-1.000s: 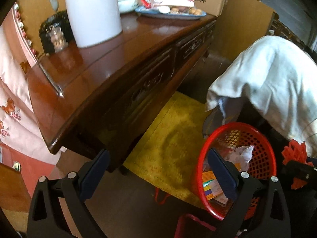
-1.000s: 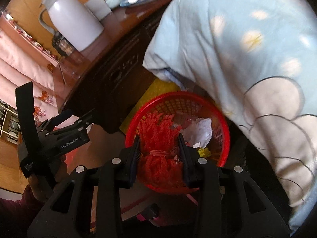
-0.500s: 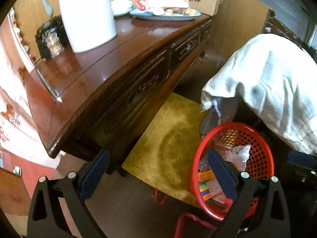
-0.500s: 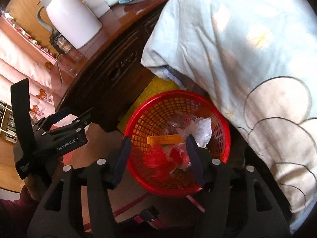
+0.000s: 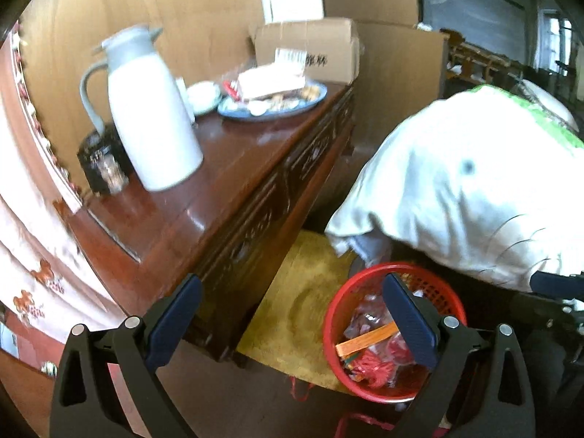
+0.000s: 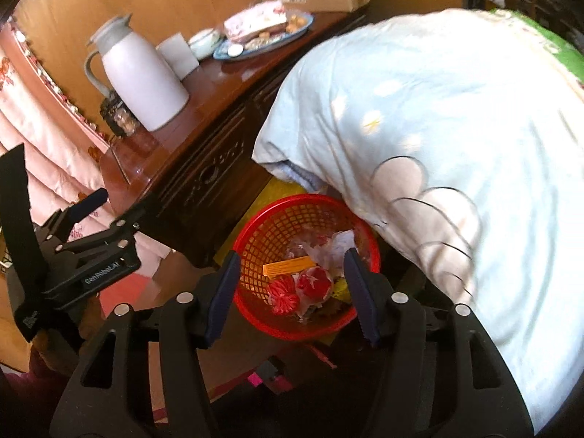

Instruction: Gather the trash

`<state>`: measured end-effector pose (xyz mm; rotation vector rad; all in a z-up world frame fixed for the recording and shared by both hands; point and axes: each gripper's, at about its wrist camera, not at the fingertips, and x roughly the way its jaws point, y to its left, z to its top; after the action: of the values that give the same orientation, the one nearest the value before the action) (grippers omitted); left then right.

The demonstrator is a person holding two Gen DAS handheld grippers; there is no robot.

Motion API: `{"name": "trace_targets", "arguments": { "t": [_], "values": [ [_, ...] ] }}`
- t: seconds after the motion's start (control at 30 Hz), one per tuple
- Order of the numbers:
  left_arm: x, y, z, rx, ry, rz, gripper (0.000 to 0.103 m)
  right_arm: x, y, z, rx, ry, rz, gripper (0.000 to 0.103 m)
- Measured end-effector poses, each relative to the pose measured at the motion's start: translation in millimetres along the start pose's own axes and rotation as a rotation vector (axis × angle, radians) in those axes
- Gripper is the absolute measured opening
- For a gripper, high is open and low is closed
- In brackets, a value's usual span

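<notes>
Dark polished wood, the sideboard fills my view left of the red basket, with a pale blue quilt overhanging the basket's right rim. Inside the basket I see the trash: red tassels, crumpled paper, an orange strip. My right gripper hangs above it, jaws just opened, nothing between them. My left gripper is wide apart, empty.

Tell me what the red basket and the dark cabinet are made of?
The red basket looks like moulded plastic: bright, even colour and a regular lattice of holes. The dark cabinet seems to be varnished wood: glossy reflections on its reddish-brown top, carved patterns on the drawer fronts.
</notes>
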<state>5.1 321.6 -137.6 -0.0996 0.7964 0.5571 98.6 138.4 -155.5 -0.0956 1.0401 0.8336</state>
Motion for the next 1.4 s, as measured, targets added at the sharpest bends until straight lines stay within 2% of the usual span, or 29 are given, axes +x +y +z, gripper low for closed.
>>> {"name": "trace_targets", "arguments": {
  "t": [0.27,0.37,0.67,0.9,1.13,1.4],
  "values": [
    [-59,-21,9,0.025,-0.08,-0.061,0.097,-60,-3,-27,0.02,-0.108,-0.029,0.073],
    [-83,-33,10,0.046,-0.104,-0.089,0.097,-78,-6,-34,0.033,-0.138,-0.037,0.075],
    [-129,-72,2,0.087,-0.132,-0.094,0.097,-118,-20,-54,0.058,-0.219,-0.07,0.085],
    [-109,-83,-18,0.126,-0.064,-0.055,0.097,-110,-36,-62,0.098,-0.183,-0.075,0.086],
    [-79,-71,-24,0.137,-0.044,-0.023,0.097,-80,-22,-58,0.058,-0.133,-0.086,0.086],
    [-34,-37,-27,0.054,0.049,-0.011,0.097,-41,-6,-48,-0.002,-0.045,-0.13,0.086]
  ]
}}
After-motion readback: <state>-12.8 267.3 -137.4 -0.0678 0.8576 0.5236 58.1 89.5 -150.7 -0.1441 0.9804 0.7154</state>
